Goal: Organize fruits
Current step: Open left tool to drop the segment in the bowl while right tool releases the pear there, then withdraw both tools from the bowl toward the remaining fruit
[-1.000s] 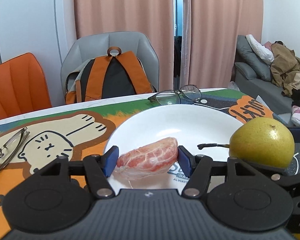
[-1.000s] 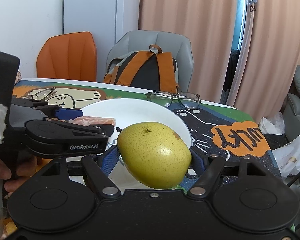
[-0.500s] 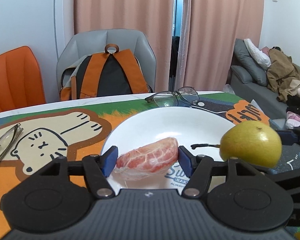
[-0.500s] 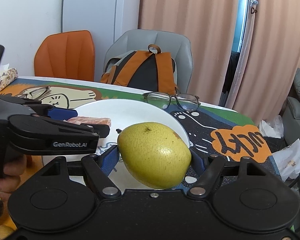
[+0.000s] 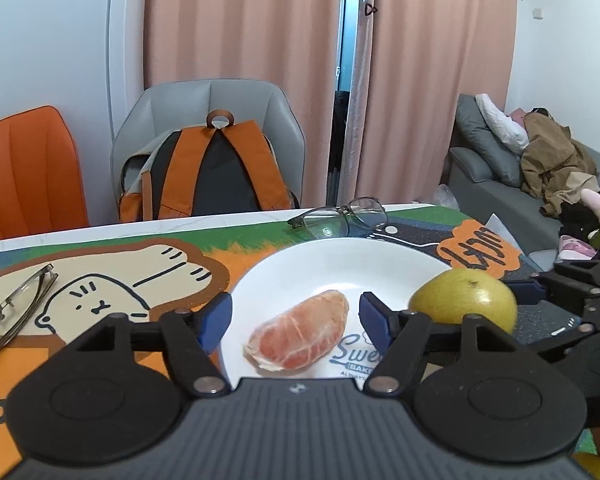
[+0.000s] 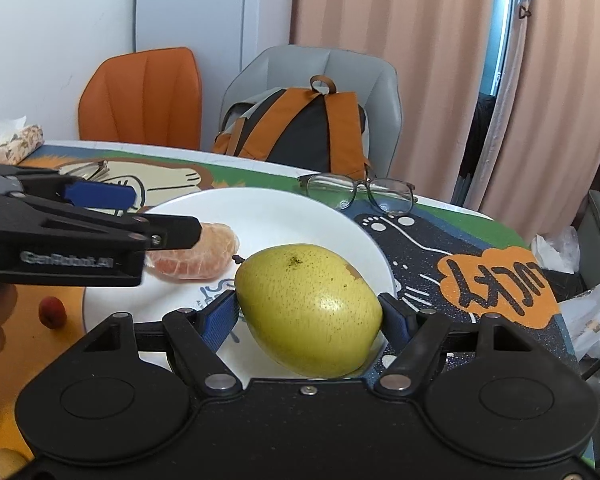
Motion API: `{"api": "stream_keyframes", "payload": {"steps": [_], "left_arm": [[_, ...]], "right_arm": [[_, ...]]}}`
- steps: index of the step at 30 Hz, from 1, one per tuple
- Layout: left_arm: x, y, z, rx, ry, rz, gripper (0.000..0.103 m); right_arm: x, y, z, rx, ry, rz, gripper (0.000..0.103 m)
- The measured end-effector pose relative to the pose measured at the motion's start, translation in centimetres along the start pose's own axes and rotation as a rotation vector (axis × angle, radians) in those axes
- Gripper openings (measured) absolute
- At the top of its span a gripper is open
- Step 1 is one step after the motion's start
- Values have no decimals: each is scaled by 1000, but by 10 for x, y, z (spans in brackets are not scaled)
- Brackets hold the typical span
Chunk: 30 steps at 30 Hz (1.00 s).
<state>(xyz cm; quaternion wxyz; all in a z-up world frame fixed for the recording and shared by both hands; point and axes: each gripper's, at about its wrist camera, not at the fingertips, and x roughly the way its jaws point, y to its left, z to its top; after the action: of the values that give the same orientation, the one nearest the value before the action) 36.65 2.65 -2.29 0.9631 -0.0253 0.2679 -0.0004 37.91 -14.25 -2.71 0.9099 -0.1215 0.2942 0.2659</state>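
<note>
Orange segment is released on the white plate near its front rim; left gripper jaws opening, pads clear, to be withdrawn straight back
Right wrist view: pear is clamped in right gripper over the plate's right rim, to be lowered beside the segment before release

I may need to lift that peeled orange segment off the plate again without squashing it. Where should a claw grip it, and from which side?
Grip the orange segment lightly across its thick middle, coming from above on the near side of the plate. It lies flat and slanted, so turn the fingers to close on its long curved sides, not its thin tips. The left claw, its jaws opening, already straddles it.
</note>
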Motion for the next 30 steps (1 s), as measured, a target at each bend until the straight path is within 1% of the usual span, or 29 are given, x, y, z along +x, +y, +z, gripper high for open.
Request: {"api": "stream_keyframes", "payload": {"steps": [2, 3, 5, 10, 13, 17, 19, 20, 21, 22, 25, 27, 30], "left_arm": [[-5, 1, -1, 8, -3, -6, 78], [-9, 1, -2, 19, -8, -14, 80], [-17, 2, -5, 37, -14, -26, 88], [-39, 6, -16, 56, -9, -88, 92], [-52, 5, -25, 96, -9, -104, 95], [-66, 1, -36, 153, -11, -111, 96], [-72, 1, -40, 169, -13, -120, 96], [-75, 1, -42, 172, -12, -123, 96], [-78, 2, -45, 172, -8, -130, 96], [-82, 3, -47, 169, -4, -142, 97], [-90, 5, -56, 175, 2, -168, 98], [-96, 4, -62, 195, -2, -165, 98], [-104, 4, -70, 207, -2, -178, 99]], "right_arm": [[3, 0, -1, -3, 7, 8, 72], [4, 1, 0, -7, 11, 10, 72], [5, 2, -1, -15, 17, 14, 72], [8, 5, -1, -34, 47, 36, 72], [7, 6, -1, -32, 52, 38, 72], [5, 6, -1, -38, 50, 34, 74], [3, 5, -1, -30, 45, 37, 77], [1, 4, -1, -27, 38, 37, 81], [-1, 3, 0, -24, 32, 40, 87], [-3, 2, 0, -21, 24, 43, 90], [-12, -2, -1, -10, 1, 63, 92], [-17, -5, -2, 4, -6, 67, 97], [-28, -7, -6, 29, -15, 85, 102]]}}
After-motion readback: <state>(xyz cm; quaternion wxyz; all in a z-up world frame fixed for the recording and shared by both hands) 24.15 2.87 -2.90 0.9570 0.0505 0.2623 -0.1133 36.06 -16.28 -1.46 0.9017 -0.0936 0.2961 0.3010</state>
